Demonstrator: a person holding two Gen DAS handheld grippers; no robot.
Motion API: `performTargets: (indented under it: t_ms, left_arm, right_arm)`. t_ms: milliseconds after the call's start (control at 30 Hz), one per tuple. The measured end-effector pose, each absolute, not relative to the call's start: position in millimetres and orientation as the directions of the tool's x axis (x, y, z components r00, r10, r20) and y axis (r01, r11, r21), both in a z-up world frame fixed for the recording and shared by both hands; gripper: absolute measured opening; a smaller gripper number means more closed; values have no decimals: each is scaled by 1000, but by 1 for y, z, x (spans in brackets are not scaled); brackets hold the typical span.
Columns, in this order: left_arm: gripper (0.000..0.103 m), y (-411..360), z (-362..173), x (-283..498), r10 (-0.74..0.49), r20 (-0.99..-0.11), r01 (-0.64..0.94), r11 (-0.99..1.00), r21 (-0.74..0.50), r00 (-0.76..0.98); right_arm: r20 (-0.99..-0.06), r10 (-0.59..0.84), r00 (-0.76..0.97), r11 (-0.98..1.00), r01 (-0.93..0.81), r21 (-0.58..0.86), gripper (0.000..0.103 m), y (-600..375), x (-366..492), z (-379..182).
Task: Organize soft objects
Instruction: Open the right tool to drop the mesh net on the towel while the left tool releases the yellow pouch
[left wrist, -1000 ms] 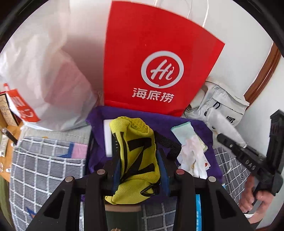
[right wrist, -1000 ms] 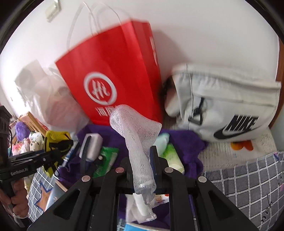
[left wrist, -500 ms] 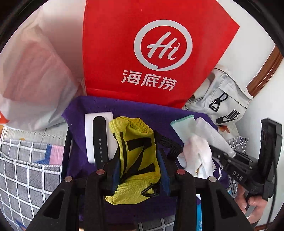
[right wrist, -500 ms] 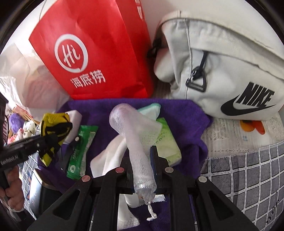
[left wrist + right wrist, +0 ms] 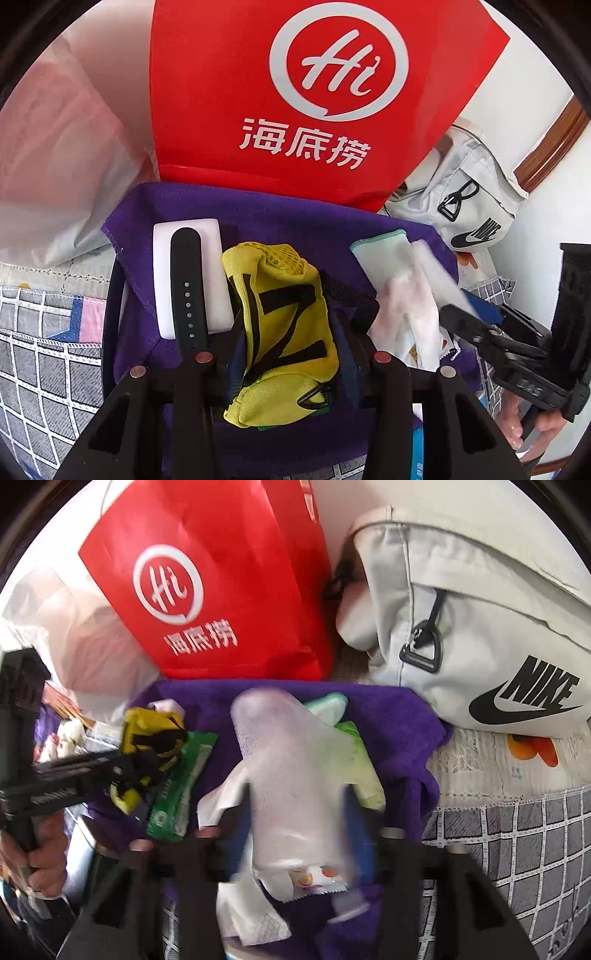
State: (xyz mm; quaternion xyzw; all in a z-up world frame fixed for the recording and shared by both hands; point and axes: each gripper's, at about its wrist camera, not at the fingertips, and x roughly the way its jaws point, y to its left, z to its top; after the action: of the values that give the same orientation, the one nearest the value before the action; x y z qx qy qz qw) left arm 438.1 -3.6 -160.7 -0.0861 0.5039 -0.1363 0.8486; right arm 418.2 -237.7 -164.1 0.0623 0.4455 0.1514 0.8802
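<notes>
Yellow mesh pouch [image 5: 280,325] — black-strapped — sits in the opening left claw [image 5: 291,354]; right claw [image 5: 295,812] widens around gauze sleeve [image 5: 291,775].

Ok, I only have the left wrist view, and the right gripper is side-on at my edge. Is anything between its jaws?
Observer: Yes. The white mesh sleeve sits between the jaws of the right gripper, and those jaws are opening.
Operator: What lies under the sleeve?
Observer: A light green wipes pack lies on the purple towel, partly covered by the sleeve.
Operator: Is anything hidden beside my yellow pouch?
Observer: A green packet lies on the towel right next to the yellow pouch, on the side toward the right gripper.
</notes>
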Motion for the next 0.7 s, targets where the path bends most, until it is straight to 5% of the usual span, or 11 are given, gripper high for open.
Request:
performTargets:
  t_ms: [200,500,700]
  left_arm:
    - [45,-6,-166,443,-325,-832,136,946,-296,449]
    - [74,-1,-162,445,-380,-819,138,924,-356,430]
    - [76,5,-153,441,-370,-816,127,927,-352,445]
  right_arm:
    - [-756,364,544,931,-233,281,63,-239,414,-159]
    - [-754,359,550,933,-225,280,65,-235,414,-155]
    - [-743,331,581,943,-210,256,65,-237,408,-146]
